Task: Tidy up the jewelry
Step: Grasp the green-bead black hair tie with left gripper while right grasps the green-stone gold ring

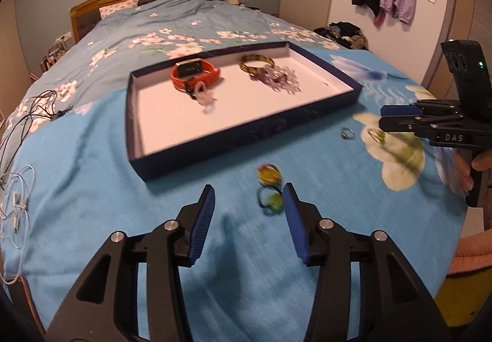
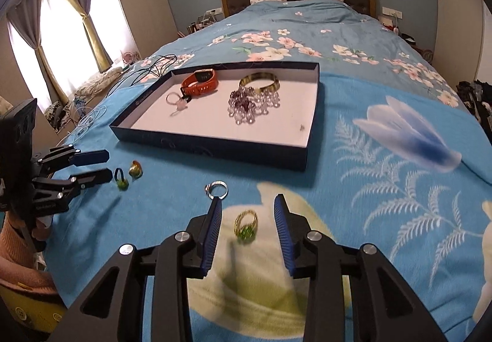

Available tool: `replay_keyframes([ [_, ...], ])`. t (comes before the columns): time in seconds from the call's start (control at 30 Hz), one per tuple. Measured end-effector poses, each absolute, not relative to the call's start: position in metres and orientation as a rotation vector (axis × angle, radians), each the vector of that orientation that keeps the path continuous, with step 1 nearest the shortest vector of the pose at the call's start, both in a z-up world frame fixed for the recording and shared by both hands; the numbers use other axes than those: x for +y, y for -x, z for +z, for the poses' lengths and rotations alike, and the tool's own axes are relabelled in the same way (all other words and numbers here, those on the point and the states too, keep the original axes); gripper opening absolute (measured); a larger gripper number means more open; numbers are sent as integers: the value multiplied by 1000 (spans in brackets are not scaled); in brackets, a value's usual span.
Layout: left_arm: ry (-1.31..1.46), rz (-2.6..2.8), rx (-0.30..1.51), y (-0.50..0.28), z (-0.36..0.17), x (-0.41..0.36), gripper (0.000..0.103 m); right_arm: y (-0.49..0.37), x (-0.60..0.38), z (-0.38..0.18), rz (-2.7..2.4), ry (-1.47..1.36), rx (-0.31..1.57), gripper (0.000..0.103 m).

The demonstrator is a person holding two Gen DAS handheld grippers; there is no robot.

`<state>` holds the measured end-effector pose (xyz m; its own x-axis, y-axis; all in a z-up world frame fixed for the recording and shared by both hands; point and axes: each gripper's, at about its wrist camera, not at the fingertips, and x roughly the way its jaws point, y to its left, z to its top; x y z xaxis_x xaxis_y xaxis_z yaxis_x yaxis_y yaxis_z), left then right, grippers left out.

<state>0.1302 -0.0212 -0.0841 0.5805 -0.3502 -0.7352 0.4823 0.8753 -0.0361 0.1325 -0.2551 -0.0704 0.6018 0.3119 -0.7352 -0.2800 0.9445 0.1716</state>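
Gold ring with a green stone lies on the blue bedspread, directly between your right tool's parted, empty fingers, hoop standing toward the far navy tray. Your left tool, half-open and empty, has the black-banded green ring just inside its right finger.

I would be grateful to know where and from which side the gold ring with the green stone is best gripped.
Grip the gold ring with the green stone across its thin band, coming from above. It lies on the blue blanket, already between the open right gripper's pads, stone end nearest the camera.
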Motion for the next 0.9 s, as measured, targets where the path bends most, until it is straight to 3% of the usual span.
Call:
replay_keyframes([
  [0.73, -134, -499, 901, -136, -99, -36, 43, -127, -243, -84, 318, -15, 898, 34],
  [0.9, -124, -485, 904, -138, -99, -37, 31, -128, -241, -84, 316, -7, 896, 34],
])
